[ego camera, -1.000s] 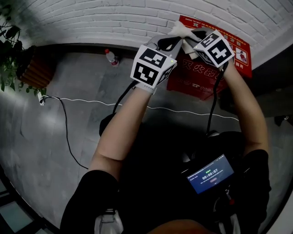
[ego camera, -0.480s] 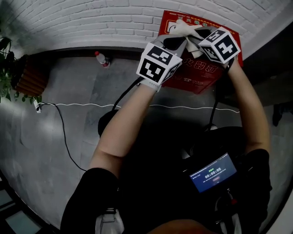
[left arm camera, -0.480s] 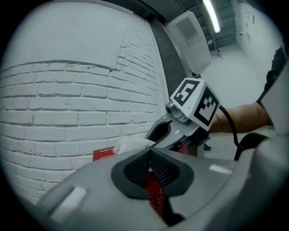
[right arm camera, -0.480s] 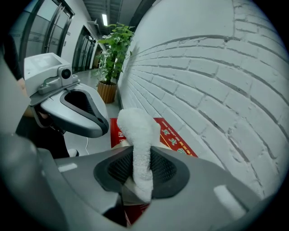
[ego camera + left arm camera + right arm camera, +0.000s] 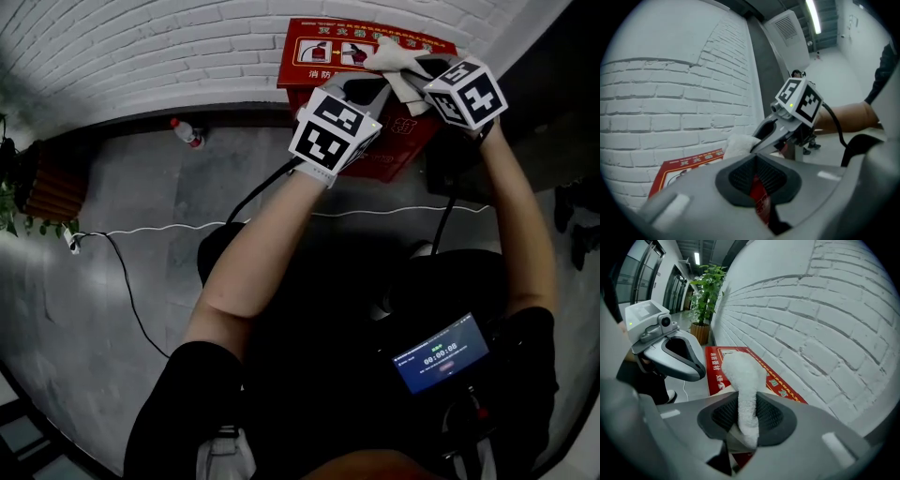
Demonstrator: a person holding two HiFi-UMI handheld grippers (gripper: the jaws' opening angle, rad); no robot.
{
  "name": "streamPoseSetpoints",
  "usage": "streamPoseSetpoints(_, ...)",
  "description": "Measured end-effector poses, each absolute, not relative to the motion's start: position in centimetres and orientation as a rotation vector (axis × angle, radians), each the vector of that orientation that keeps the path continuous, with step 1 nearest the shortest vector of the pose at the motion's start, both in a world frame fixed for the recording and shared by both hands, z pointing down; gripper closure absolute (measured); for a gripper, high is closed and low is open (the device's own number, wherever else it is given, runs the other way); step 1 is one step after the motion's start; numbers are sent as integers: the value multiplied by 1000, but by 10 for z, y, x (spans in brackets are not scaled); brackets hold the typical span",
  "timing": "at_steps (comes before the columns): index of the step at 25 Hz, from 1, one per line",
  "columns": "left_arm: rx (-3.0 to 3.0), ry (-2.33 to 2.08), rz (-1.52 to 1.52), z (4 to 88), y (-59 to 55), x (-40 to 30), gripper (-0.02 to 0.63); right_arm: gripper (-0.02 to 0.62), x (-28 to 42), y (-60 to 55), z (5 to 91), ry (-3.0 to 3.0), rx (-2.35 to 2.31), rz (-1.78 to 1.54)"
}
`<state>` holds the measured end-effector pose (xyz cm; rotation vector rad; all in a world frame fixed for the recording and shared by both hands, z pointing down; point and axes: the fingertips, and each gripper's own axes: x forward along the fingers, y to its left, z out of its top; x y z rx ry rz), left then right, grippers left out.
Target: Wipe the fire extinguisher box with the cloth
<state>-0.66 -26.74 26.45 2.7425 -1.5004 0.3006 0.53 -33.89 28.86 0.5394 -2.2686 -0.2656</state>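
Note:
The red fire extinguisher box point(image 5: 330, 53) stands against the white brick wall, with its labelled top face showing. A white cloth point(image 5: 392, 62) hangs over the box's top right part, and my right gripper point(image 5: 412, 73) is shut on it. In the right gripper view the cloth point(image 5: 743, 380) rises from between the jaws of the right gripper point(image 5: 747, 420) above the box point(image 5: 778, 380). My left gripper point(image 5: 364, 91) is just left of the cloth, shut and holding nothing. The left gripper view shows its jaws closed over the box point(image 5: 689, 166), with the cloth point(image 5: 739, 144) just ahead.
A plastic bottle point(image 5: 187, 134) lies at the wall's foot, left of the box. A white cable point(image 5: 169, 230) runs across the grey floor. A potted plant point(image 5: 19, 202) stands far left. A dark object point(image 5: 450, 164) sits right of the box.
The box has shifted left and nearer in the head view. Both grippers, still side by side with the cloth, now sit over the box's top rather than its front.

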Motion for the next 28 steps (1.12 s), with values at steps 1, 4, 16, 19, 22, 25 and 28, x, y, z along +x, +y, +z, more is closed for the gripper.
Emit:
streamPoseSetpoints(1,2752,-1489,305,266,-268,0,606,495,15,-341,288,-2266,556,-259)
streamPoseSetpoints(4,2768,-1450,326,271,-270,21,606,495,44,-348,288,-2256,608,-247)
streamPoseSetpoints(16,2826,-1404,320,274,-279,74,606,495,132,-368,286,-2236,758,-200)
streamPoseSetpoints(19,2835,-1391,272,267,-278,84,606,495,152,-375,280,-2312,863,-127)
streamPoseSetpoints(22,2812,-1413,200,258,-279,89,606,495,175,-391,273,-2442,1023,-7)
streamPoseSetpoints(25,2764,-1469,182,263,-287,93,606,495,190,-404,276,-2558,1171,134)
streamPoseSetpoints(28,2731,-1497,183,274,-296,101,606,495,191,-409,294,-2651,1229,287)
